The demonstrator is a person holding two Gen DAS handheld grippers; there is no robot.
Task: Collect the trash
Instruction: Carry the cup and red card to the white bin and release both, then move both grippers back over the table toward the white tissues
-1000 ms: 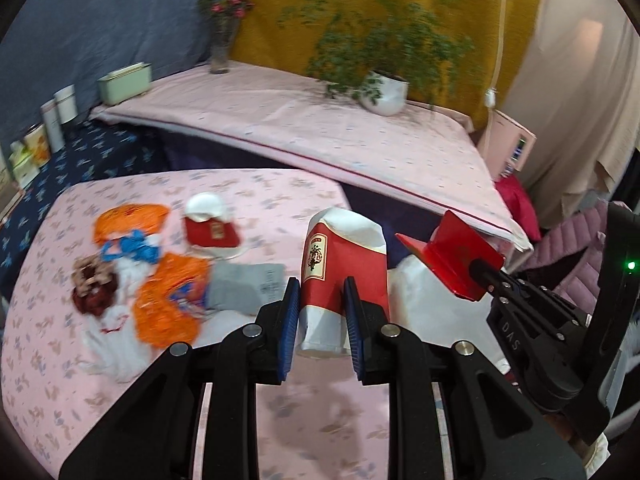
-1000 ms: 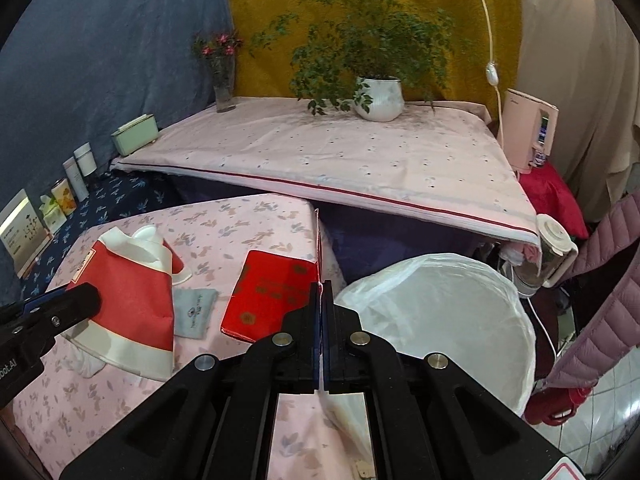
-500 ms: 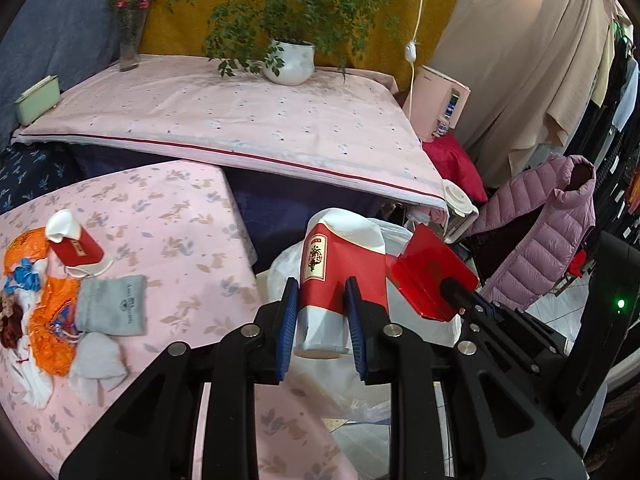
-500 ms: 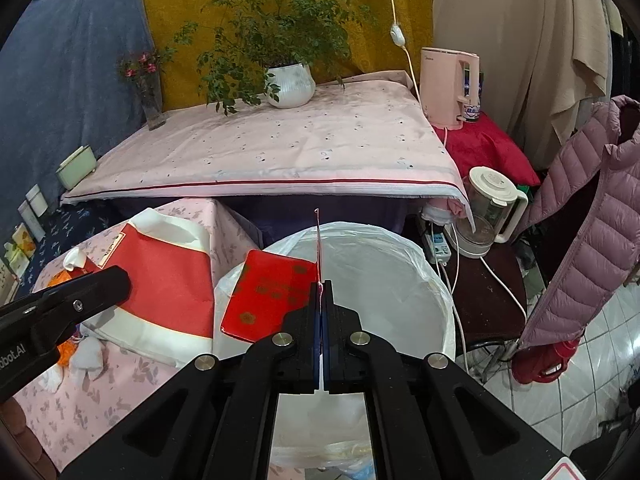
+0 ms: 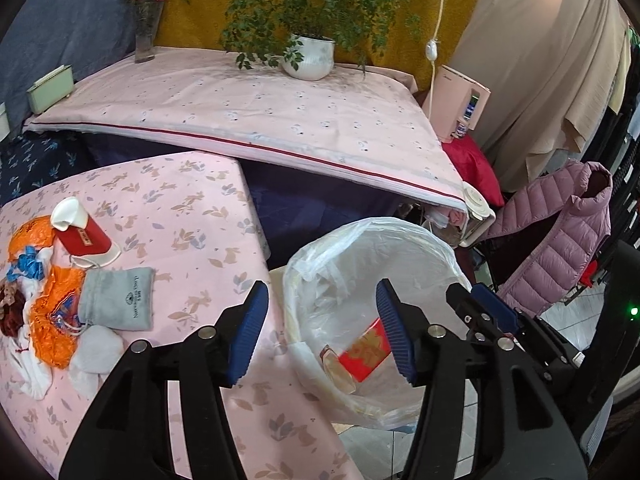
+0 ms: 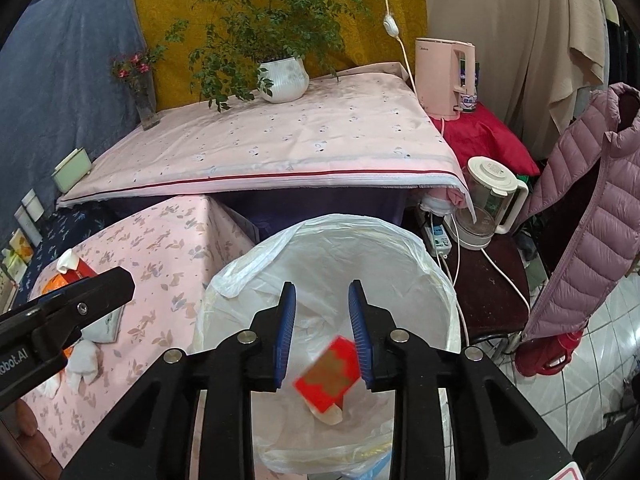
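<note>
My left gripper point(image 5: 320, 336) hangs over the bin lined with a white bag point(image 5: 372, 236), its jaws opening with nothing between them. My right gripper point(image 6: 322, 332) is beside it over the same bin point(image 6: 400, 236), jaws also opening and empty. A red card point(image 6: 326, 380), blurred, drops into the bag below the right gripper. A red-and-white paper cup point(image 5: 338, 368) lies at the bottom under it. On the pink table point(image 5: 192, 216) remain another red paper cup point(image 5: 80, 236), a grey pouch point(image 5: 118, 300), orange wrappers point(image 5: 52, 320) and white tissue point(image 5: 96, 348).
A higher table with a pink cloth point(image 5: 260, 112) carries a potted plant point(image 5: 308, 56), a flower vase point(image 5: 145, 40) and a green box point(image 5: 50, 88). Right of the bin are a kettle point(image 6: 490, 200), cables, a pink appliance point(image 6: 444, 76) and a hanging pink jacket point(image 6: 580, 240).
Both grippers swung from the table to above the bin, then opened. The red-and-white cup left the left gripper and the red card left the right one; both dropped into the bag.
</note>
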